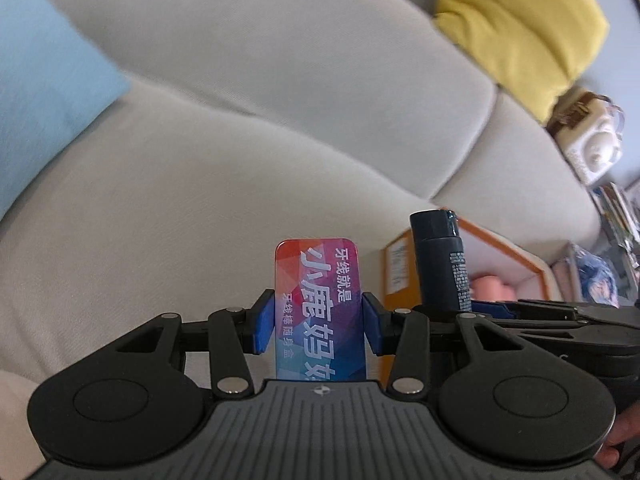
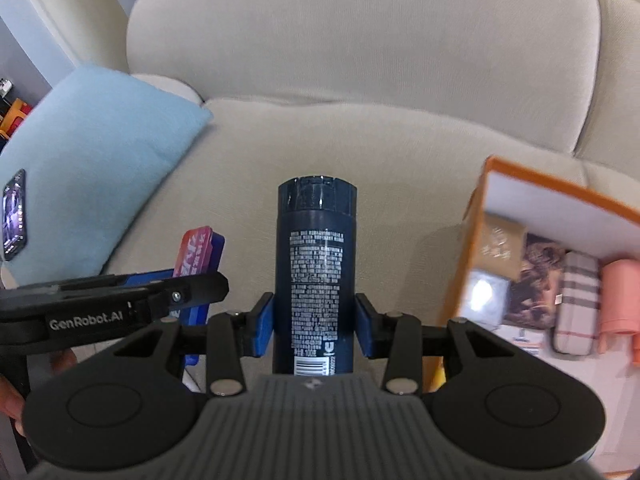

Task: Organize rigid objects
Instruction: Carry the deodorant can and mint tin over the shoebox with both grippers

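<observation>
My left gripper (image 1: pixel 319 322) is shut on a flat red-to-blue floss-pick box (image 1: pixel 320 304) with white Chinese print, held above the sofa seat. My right gripper (image 2: pixel 315 326) is shut on a dark blue cylindrical bottle (image 2: pixel 316 264), cap pointing forward. The bottle (image 1: pixel 440 260) also shows in the left wrist view, just right of the box. The box (image 2: pixel 198 254) and the left gripper show at the left of the right wrist view. An orange-rimmed storage box (image 2: pixel 560 192) sits to the right, holding several items.
A beige sofa (image 2: pixel 360 60) fills both views. A light blue cushion (image 2: pixel 100 152) with a phone (image 2: pixel 14 216) on it lies at left. A yellow cushion (image 1: pixel 520 28) and a white packaged item (image 1: pixel 592 148) lie at far right.
</observation>
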### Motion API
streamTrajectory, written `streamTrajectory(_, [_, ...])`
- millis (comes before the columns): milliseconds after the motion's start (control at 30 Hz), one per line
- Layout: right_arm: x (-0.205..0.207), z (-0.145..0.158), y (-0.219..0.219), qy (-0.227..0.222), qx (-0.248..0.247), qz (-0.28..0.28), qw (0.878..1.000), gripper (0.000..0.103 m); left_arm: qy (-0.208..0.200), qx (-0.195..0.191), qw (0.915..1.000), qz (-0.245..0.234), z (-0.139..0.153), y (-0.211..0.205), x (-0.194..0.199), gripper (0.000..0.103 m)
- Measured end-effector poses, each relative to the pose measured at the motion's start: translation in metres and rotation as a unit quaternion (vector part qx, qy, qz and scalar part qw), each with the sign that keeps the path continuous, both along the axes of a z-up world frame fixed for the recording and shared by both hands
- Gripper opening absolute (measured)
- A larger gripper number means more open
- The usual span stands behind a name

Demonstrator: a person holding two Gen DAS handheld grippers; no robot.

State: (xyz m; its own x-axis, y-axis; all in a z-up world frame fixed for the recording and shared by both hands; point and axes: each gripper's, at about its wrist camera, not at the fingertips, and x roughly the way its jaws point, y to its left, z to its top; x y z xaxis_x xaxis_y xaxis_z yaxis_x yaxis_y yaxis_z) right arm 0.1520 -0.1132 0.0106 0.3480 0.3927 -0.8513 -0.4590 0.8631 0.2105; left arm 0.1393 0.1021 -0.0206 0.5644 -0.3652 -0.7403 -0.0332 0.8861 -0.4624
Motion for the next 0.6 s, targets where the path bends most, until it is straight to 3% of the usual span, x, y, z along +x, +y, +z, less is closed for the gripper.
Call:
streamTrajectory(333, [-0.013, 0.045, -0.075, -0.058, -0.02, -0.023, 0.998, 0.043, -0.045, 0.008, 0.9965, -0.07, 0.04, -0.062, 0.005, 0.051])
streamTrajectory(600, [0.0, 0.036, -0.139, -0.054, -0.066, -0.075, 0.994, 0.043, -0.058, 0.006, 0.9901, -0.128, 0.053, -0.112, 0.026, 0.051])
